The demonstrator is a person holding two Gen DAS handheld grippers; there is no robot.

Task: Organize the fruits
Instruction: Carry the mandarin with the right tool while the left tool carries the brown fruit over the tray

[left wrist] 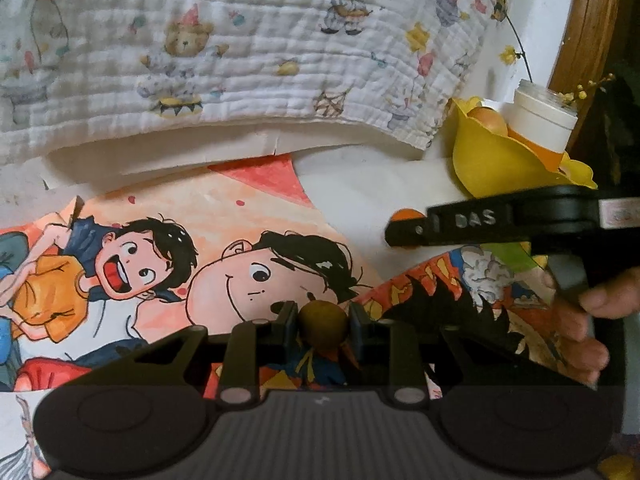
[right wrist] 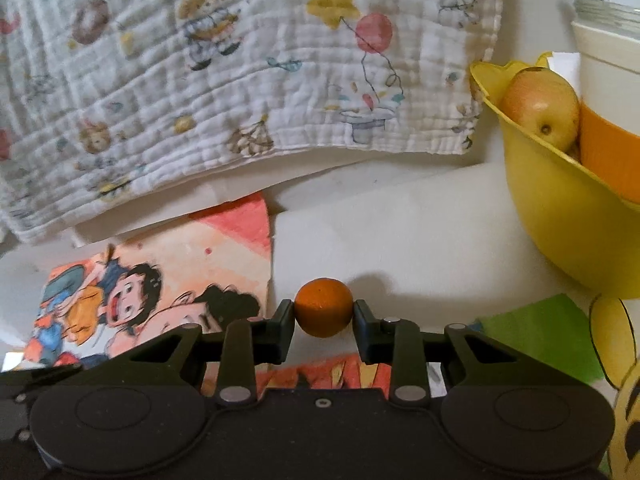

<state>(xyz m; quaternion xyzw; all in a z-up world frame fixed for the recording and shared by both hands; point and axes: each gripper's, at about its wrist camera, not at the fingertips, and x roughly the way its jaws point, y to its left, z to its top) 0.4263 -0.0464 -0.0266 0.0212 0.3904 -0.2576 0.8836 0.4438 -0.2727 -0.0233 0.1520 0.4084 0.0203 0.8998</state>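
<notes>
A white quilted cloth printed with bears, balloons and yellow stars hangs behind a yellow bowl holding a yellow-red apple, while black grippers pinch an orange fruit and a brownish-green one over bright cartoon drawings

We are seeing a white tabletop carrying cartoon prints at lower left, a yellow bowl at right, a green sheet below it.
</notes>
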